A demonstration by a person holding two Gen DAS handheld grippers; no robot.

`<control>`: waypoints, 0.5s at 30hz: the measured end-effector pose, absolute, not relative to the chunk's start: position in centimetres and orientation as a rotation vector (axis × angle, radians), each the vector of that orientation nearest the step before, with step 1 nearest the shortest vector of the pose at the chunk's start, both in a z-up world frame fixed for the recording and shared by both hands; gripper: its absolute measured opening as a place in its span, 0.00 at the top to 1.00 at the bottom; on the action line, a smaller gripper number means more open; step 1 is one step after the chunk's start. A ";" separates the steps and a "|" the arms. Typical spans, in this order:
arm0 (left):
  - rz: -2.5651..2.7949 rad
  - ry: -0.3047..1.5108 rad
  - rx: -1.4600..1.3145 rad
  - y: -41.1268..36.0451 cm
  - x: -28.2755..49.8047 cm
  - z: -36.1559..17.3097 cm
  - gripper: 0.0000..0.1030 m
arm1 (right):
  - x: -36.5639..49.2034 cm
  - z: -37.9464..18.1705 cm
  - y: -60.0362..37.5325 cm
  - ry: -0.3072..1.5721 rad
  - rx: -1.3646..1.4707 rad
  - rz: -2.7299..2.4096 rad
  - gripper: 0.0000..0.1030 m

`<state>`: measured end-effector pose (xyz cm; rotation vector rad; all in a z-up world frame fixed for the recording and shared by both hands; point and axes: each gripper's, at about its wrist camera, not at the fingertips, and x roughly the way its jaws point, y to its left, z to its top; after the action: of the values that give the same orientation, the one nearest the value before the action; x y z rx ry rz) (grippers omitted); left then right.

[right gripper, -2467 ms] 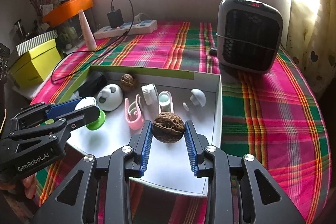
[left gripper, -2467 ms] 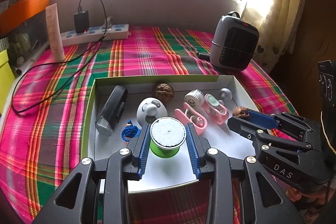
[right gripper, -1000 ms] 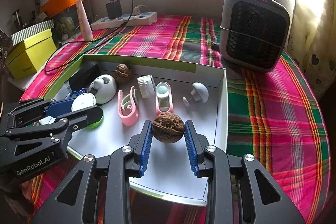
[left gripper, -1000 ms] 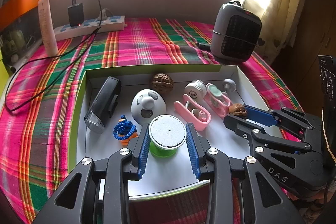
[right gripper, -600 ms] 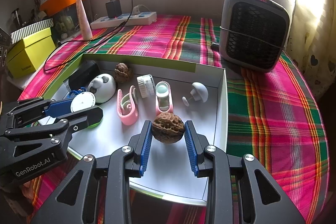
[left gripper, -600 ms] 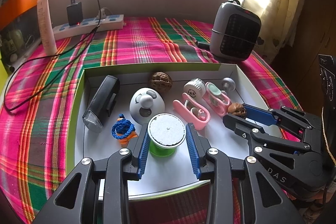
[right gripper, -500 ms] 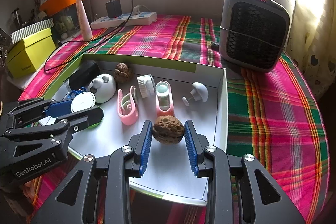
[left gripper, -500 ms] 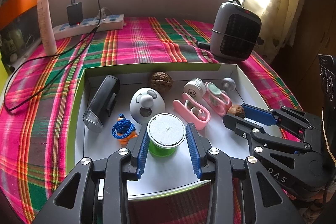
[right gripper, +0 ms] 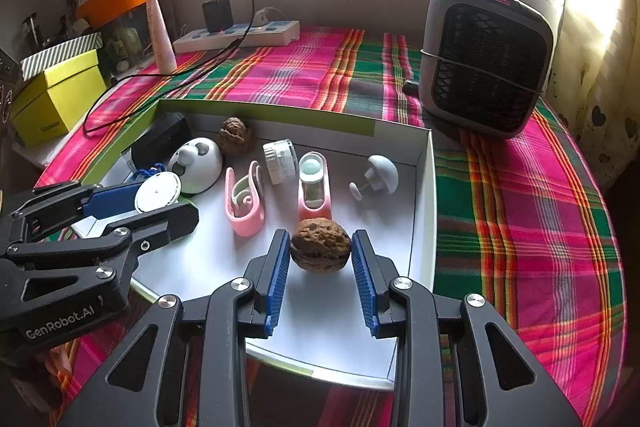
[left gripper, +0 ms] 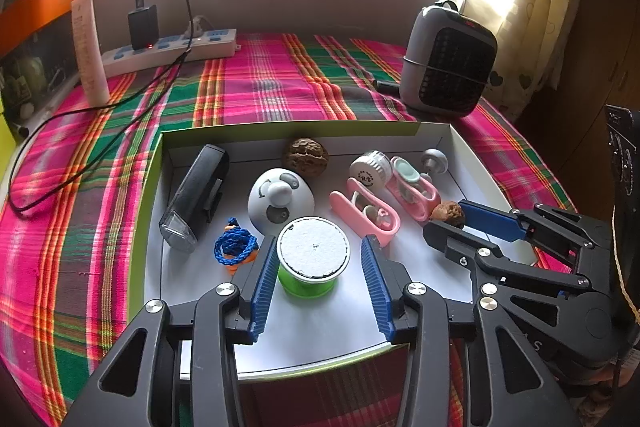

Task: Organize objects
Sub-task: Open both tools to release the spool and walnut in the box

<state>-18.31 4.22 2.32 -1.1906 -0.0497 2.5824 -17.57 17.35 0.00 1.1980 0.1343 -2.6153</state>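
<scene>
The left hand-held gripper (left gripper: 316, 259), marked "GenRobot.AI", has just spread off the green spool (left gripper: 313, 254); right hand-held gripper (right gripper: 320, 251) clasps a walnut (right gripper: 321, 245).

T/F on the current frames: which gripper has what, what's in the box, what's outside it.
1. The left gripper straddles the green spool with gaps beside both pads; its jaws have just been opening. True.
2. The right gripper has a pink clip between its pads. False: a walnut.
3. Only one walnut is in the white box. False: a second walnut lies by the far wall.
4. The heater stands outside the box on the plaid cloth. True.
</scene>
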 end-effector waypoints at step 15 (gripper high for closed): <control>2.603 -0.047 -1.183 3.9 -18.0 2.7 0.54 | -17.2 0.1 17.0 0.142 1.197 -2.610 0.58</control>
<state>-17.97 3.94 2.65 -1.1828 -0.0467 2.6032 -17.25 16.99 0.15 1.1970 0.1422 -2.6098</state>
